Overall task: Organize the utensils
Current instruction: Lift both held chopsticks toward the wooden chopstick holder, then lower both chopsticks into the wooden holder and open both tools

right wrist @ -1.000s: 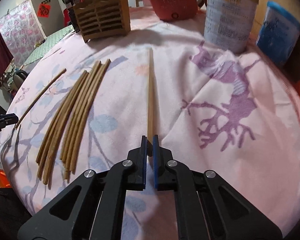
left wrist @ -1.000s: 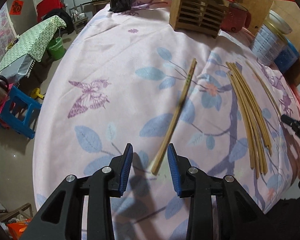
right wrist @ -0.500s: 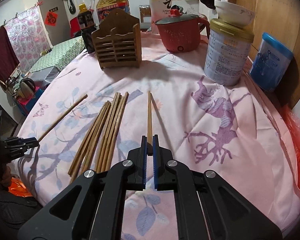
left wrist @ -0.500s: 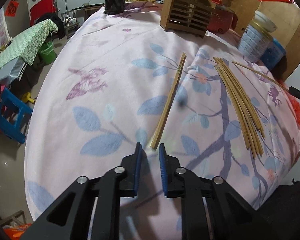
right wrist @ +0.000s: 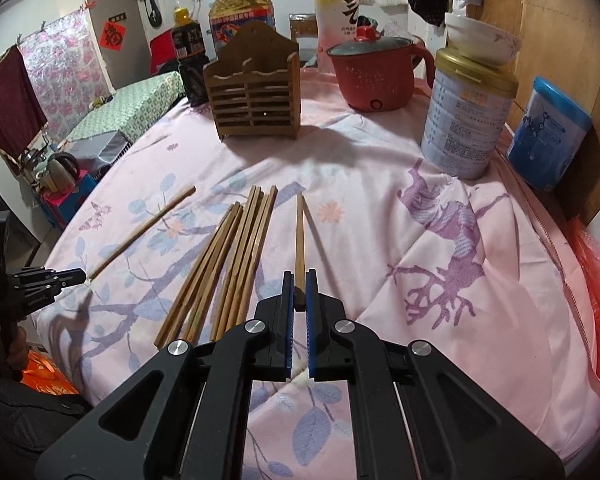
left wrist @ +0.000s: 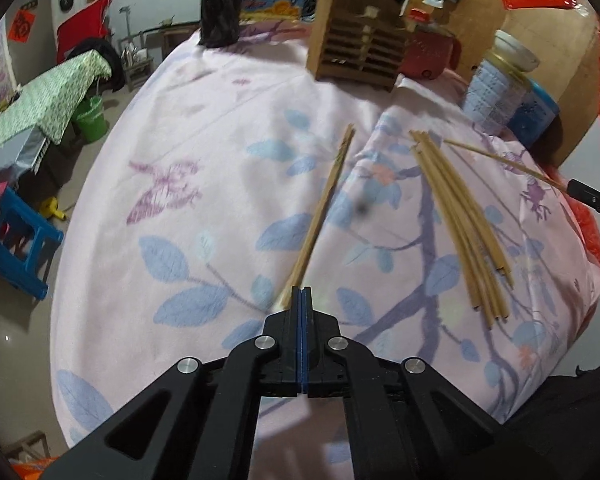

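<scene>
From the left wrist view, the left gripper (left wrist: 302,294) has its blue pads pressed flat together. The near tip of a lone chopstick (left wrist: 320,216) sits at the pad tips, slightly to their left; whether it is truly pinched I cannot tell, since the pads look fully closed with no gap. That chopstick runs away toward the wooden chopstick holder (left wrist: 358,54) at the far end of the pink flowered tablecloth (left wrist: 204,168). A loose bundle of chopsticks (left wrist: 462,224) lies to the right of it, well short of the holder. To do this well, I would check the grip by lifting slowly; if the stick stays on the cloth, reopen and take it further up its length.

From the right wrist view, the right gripper (right wrist: 299,290) is clamped on the near end of a single chopstick (right wrist: 300,236), which points straight toward the holder (right wrist: 254,100) and appears lifted off the cloth. The bundle (right wrist: 224,264) lies just left of it. Keep the stick in line with the holder, raise its far end, then lower it into one of the top openings, clear of the red electric pot (right wrist: 374,74) beside the holder.
</scene>
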`<state>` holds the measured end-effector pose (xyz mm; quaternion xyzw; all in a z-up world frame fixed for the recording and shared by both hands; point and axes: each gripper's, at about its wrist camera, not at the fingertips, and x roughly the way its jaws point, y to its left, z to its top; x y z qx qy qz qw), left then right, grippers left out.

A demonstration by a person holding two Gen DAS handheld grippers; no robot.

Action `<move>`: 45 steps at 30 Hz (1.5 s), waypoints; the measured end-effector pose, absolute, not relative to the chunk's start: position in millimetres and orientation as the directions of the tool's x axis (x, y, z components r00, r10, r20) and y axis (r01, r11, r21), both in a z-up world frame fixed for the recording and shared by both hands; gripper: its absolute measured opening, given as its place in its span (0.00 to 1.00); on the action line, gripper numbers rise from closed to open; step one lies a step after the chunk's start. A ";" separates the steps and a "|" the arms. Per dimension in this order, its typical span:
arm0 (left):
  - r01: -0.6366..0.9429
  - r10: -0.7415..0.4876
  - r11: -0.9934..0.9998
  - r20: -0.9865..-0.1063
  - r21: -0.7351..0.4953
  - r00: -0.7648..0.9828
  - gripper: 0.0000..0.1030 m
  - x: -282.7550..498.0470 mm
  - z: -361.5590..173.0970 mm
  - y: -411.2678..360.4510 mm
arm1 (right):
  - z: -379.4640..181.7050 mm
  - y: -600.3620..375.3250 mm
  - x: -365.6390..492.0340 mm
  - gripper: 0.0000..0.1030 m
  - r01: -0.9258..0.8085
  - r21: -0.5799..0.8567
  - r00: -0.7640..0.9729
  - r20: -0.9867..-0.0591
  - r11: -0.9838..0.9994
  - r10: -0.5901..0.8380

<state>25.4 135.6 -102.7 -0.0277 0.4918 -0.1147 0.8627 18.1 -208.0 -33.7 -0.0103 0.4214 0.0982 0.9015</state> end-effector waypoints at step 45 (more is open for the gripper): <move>0.225 -0.283 0.958 -0.697 -0.176 0.659 0.05 135.7 70.7 95.5 | 35.1 -217.0 66.8 0.06 -0.204 0.145 0.723 -0.644 0.968 0.249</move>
